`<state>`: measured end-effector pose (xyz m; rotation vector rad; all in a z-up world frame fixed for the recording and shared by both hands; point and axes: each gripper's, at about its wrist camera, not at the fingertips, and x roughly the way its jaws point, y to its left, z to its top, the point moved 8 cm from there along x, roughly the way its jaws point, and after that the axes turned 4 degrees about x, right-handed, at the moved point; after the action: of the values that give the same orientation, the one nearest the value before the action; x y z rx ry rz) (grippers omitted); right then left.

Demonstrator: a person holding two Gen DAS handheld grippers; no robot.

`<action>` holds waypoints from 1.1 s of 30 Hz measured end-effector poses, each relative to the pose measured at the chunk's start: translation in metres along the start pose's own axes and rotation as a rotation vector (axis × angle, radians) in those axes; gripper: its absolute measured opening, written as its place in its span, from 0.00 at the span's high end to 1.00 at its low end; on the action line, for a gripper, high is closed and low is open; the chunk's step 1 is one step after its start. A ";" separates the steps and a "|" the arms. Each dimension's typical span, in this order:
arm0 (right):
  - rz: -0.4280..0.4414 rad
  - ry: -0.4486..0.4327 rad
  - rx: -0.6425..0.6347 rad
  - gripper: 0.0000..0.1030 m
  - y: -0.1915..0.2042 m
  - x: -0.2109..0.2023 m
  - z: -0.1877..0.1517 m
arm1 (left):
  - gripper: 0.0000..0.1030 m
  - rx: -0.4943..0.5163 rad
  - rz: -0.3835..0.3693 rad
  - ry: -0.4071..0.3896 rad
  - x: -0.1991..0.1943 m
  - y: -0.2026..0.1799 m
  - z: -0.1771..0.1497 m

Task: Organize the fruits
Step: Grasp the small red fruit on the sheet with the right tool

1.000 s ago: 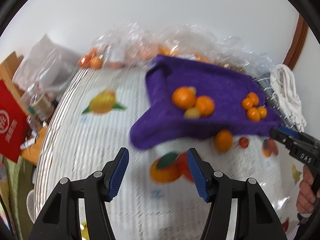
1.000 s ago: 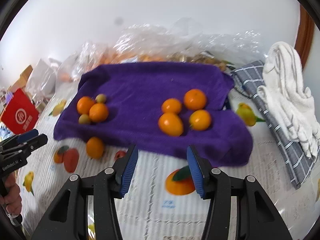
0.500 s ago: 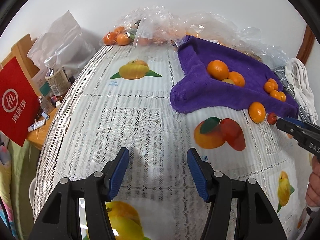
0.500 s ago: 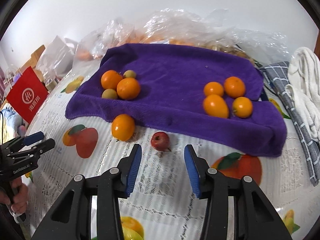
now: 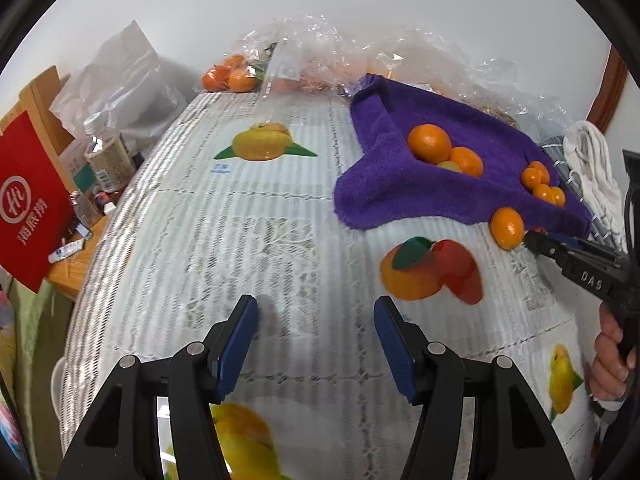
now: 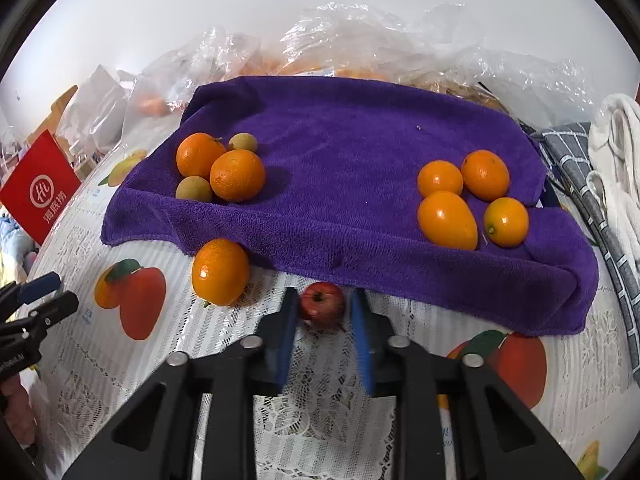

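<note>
Both claws same build: matte black plastic frames with triangular cut-outs, two arms each, silver round screws at the pivots, blue rubbery pads on the inner finger faces. Left claw (image 5: 316,342): pads flat, dark blue, four screws visible. Right claw (image 6: 323,326): same layout, pads a brighter blue. Side-on in the left view, the right claw body carries white "DAS" lettering, with a black cable rising behind it. Left claw, seen from the right view, has small white lettering on its side, unreadable. Hand (image 5: 610,364) bare on the black handle, no sleeve visible.
</note>
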<state>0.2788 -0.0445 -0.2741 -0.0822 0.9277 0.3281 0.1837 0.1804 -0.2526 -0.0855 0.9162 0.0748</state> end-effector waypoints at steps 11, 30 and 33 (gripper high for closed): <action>-0.040 -0.035 0.057 0.77 -0.048 -0.033 -0.004 | 0.43 0.047 -0.116 -0.010 0.008 -0.057 0.030; -0.079 -0.046 0.114 0.77 -0.109 -0.052 -0.016 | 0.25 0.101 -0.211 0.042 0.039 -0.134 0.055; -0.081 -0.044 0.116 0.77 -0.113 -0.052 -0.017 | 0.25 0.104 -0.199 0.033 0.045 -0.137 0.058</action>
<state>0.2718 -0.1673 -0.2512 -0.0058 0.8956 0.2002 0.2708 0.0517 -0.2471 -0.0814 0.9385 -0.1596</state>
